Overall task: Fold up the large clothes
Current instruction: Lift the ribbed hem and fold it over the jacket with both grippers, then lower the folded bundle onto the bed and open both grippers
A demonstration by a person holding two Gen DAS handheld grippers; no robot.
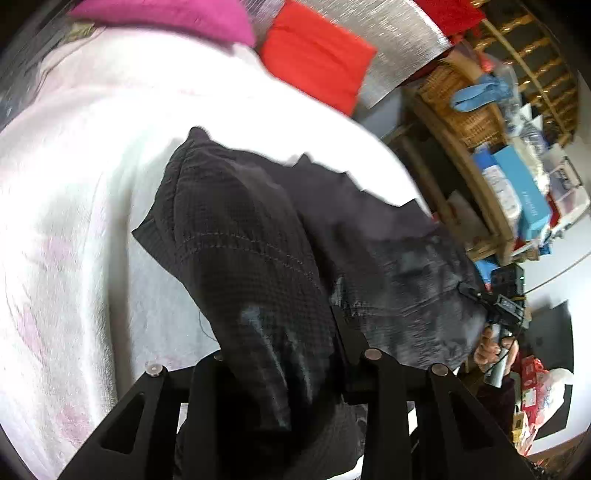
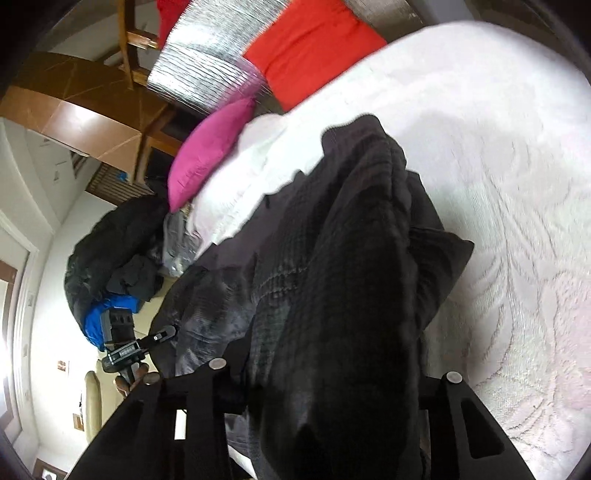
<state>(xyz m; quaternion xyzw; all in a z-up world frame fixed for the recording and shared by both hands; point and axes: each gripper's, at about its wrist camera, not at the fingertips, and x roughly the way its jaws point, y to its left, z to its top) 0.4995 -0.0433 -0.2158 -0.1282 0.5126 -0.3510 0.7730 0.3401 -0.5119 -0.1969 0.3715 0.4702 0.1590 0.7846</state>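
Note:
A large black textured garment hangs lifted above a white bedspread. My left gripper is shut on one part of its edge, and the cloth drapes over the fingers and hides the tips. My right gripper is shut on another part of the same garment, fingertips hidden by cloth. The right gripper also shows in the left wrist view, pinching the cloth's far corner. The left gripper shows in the right wrist view, pinching the cloth.
A red pillow and a pink pillow lie at the head of the bed. A cluttered wooden shelf stands beside it. A pile of dark clothes lies off the bed's other side.

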